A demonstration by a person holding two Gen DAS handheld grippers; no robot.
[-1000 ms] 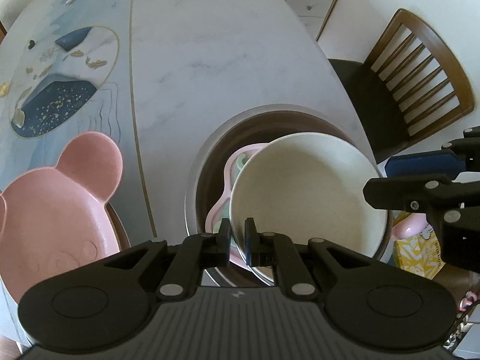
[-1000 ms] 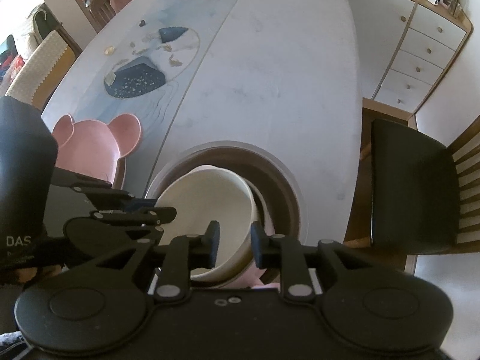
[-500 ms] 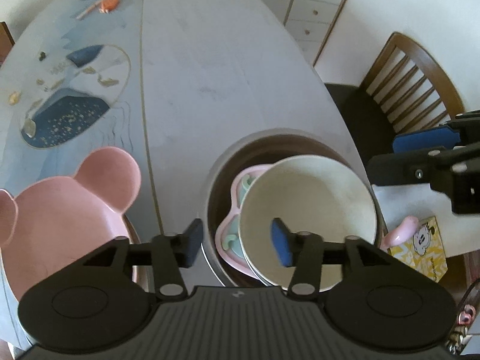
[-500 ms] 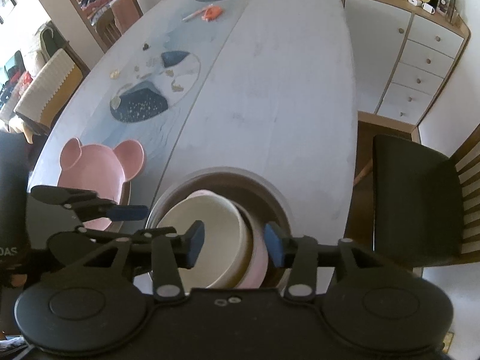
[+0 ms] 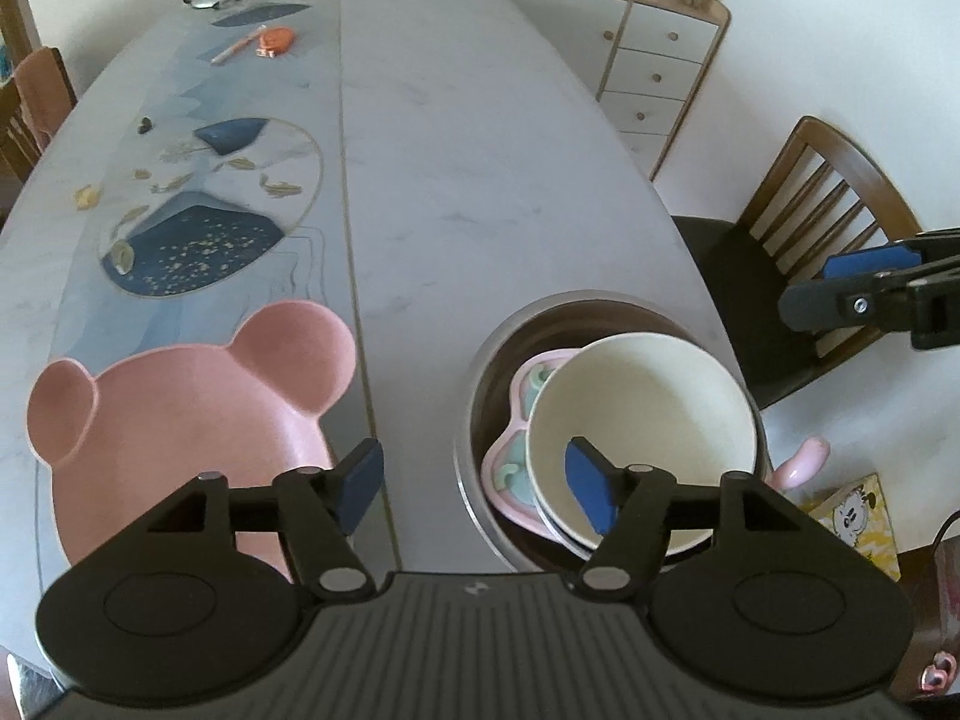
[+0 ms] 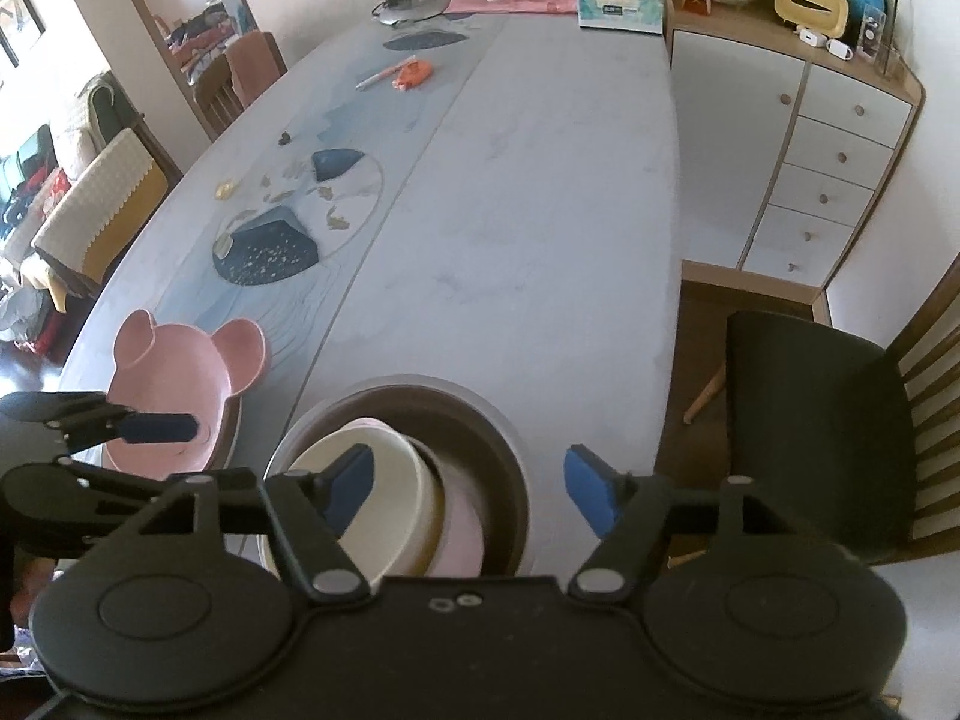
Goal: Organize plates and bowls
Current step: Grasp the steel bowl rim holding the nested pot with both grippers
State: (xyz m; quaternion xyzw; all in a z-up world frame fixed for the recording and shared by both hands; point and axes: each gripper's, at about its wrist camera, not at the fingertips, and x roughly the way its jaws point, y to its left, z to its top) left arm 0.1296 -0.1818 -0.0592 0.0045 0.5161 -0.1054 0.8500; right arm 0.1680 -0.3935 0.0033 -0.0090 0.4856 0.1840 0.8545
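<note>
Both grippers letting go over the stacked dishes

The left gripper and right gripper have fingers spreading wider, nothing between them. Just beyond the fingers, the cream bowl sits tilted on a pink divided plate inside the dark basin; a pink bear plate lies on the counter beside the left fingers. These look light, stiff and smooth; pinching the rim seems best.

I can read no words, numbers or brand names anywhere in front of me. The tissue box at the far end of the table carries a dark label, but its print is too small to make out. The yellow box beside the table's near corner shows only a cartoon face, no lettering I can read.
</note>
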